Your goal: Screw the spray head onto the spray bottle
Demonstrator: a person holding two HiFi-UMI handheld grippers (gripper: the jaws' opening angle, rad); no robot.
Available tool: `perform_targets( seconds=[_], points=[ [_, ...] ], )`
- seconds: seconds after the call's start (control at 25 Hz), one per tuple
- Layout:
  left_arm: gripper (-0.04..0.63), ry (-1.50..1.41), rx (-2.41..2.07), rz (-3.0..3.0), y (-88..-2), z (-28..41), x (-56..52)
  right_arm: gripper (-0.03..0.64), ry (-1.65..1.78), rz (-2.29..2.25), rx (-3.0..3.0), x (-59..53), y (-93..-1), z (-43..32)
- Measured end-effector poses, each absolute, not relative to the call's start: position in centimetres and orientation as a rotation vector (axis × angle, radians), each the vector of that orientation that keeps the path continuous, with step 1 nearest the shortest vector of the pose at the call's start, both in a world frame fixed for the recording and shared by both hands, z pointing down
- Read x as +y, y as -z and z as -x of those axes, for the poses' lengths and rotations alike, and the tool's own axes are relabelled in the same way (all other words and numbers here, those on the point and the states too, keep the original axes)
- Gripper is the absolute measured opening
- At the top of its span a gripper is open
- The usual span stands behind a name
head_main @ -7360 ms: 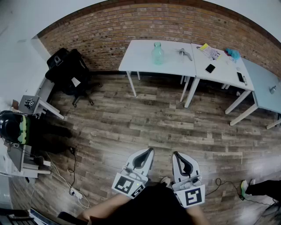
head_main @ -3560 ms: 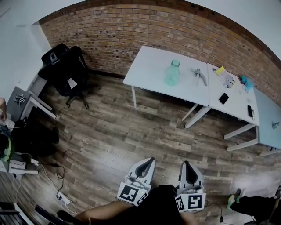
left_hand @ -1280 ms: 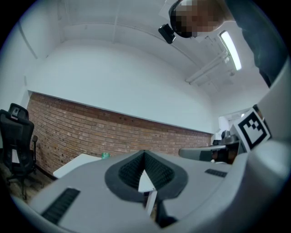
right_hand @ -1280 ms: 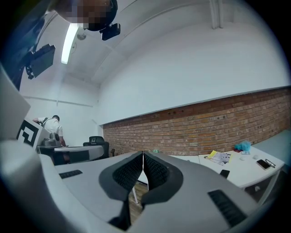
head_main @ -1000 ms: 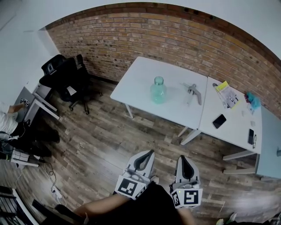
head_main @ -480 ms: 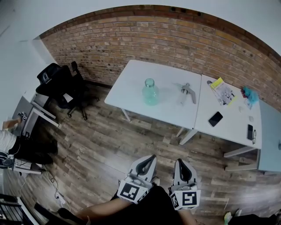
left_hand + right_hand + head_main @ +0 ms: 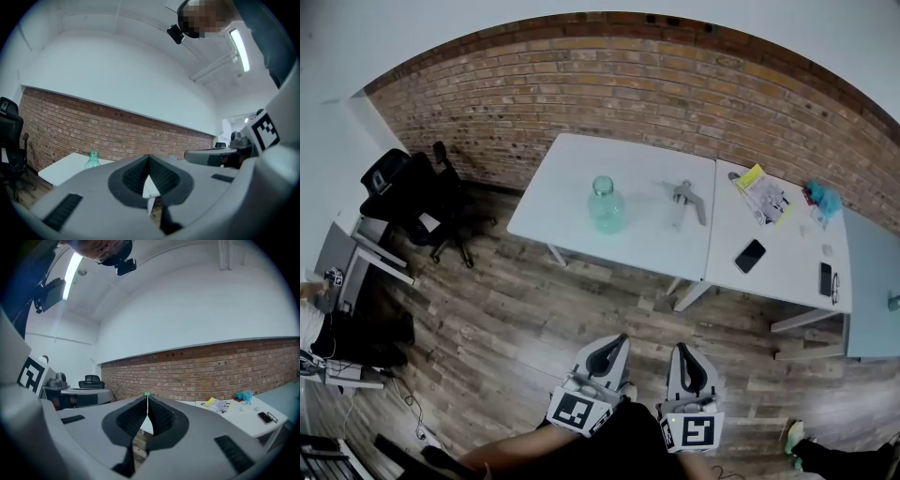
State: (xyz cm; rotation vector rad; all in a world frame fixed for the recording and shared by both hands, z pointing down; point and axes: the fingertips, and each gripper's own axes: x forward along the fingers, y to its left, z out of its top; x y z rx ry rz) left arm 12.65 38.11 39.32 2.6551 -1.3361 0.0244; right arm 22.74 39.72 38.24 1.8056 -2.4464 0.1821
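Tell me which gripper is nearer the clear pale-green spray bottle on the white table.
Left. The left gripper points almost straight at the bottle; the right gripper sits off to its right.

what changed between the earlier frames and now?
The person has walked up toward the white table, which now shows nearer in the head view. Nothing taken or let go. The left claw and right claw stay shut and empty; the spray bottle and spray head sit apart on the table, untouched.
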Motion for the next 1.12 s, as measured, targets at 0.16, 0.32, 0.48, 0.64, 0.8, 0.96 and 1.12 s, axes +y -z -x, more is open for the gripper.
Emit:
perform_targets(
  seconds=[0.16, 0.32, 0.48, 0.64, 0.8, 0.96, 1.12],
  points=[
    [-0.002, -0.034, -1.335, -2.664, -39.9, -12.2, 36.4, 0.008, -0.178, -1.81, -2.441, 37.8, -38.2, -22.2],
    [-0.002, -0.031, -1.314, -2.651, -39.9, -11.8, 34.6, 0.008, -0.205, -1.792, -2.438, 35.8, -38.6, -21.1],
    [-0.002, -0.041, -1.318, -2.648, -40.3, -11.1, 32.9, 0.008, -0.212, -1.803, -2.435, 33.7, -38.5, -20.5],
    [-0.002, -0.019, -1.331, -2.633, -40.3, -10.4, 30.8, 0.008, -0.213, -1.811, -2.428, 31.7, -38.8, -20.1],
    [-0.002, -0.022, -1.344, -2.632, -40.2, -9.5, 28.8, 0.008, -0.22, -1.811, -2.426, 29.7, -38.7, -19.5],
    [-0.002, -0.001, -1.341, -2.609, -40.0, -9.2, 26.7, 0.008, -0.224, -1.798, -2.432, 27.5, -38.7, -18.9],
    [-0.002, 0.003, -1.337, -2.622, -40.2, -8.7, 24.8, 0.008, -0.226, -1.794, -2.422, 25.8, -38.7, -18.4]
  ],
)
